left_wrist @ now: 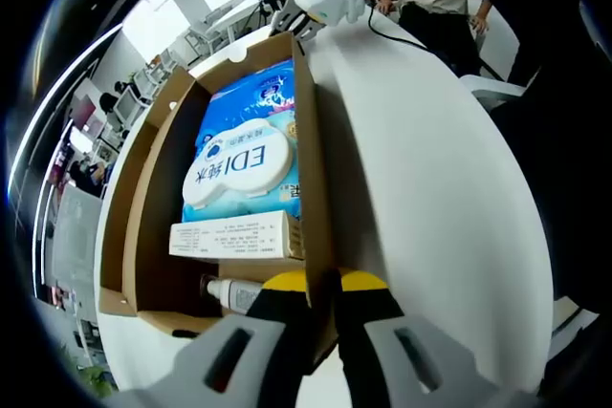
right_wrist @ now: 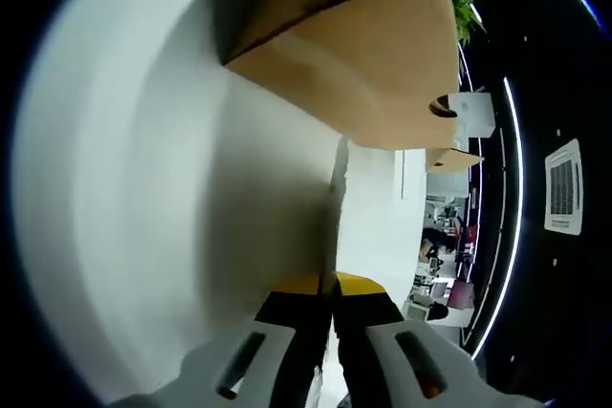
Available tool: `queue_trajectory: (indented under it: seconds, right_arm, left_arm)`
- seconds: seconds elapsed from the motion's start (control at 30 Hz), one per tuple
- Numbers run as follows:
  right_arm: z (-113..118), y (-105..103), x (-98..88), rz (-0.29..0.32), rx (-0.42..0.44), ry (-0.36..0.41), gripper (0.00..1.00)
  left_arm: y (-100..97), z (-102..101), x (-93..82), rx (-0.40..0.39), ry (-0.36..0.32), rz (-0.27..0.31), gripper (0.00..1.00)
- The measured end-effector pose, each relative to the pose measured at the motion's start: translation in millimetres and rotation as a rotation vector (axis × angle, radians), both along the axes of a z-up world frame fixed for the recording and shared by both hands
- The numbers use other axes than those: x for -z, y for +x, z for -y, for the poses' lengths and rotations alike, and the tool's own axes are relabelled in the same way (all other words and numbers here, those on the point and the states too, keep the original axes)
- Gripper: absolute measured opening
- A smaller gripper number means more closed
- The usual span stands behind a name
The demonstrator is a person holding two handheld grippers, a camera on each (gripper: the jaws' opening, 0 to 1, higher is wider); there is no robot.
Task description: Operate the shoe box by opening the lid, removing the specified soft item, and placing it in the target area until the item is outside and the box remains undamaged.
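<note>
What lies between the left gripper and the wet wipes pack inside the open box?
The box wall that the left gripper is at, then a long white carton lying across the near end of the wet wipes pack, and a small white bottle nearer still. The pack's top is uncovered.

— Where does the left gripper view look?
— Close, down into the open shoe box [left_wrist: 229,188] on the white table [left_wrist: 430,198].
— And the right?
— Low across the same table, facing the box's outside.
</note>
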State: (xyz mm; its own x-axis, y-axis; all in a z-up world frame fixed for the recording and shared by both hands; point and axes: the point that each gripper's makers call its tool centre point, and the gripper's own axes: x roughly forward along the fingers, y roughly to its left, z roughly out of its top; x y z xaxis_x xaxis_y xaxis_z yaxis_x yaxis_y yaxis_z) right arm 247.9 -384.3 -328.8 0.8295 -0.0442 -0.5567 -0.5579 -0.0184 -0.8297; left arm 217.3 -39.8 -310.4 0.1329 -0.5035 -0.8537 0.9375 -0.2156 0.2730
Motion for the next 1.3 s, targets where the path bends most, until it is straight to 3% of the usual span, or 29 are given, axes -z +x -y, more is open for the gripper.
queue_trajectory:
  seconds: [0.8, 1.3]
  right_arm:
    - [0, -12, 6.5, -0.105, 0.033, 0.046, 0.10]
    - [6, -23, 5.1, -0.145, 0.048, 0.034, 0.13]
  left_arm:
    - [-0.1, 1, -0.3, 0.004, -0.003, -0.004, 0.07]
    - [-0.7, 1, 0.0, 0.004, -0.002, -0.004, 0.07]
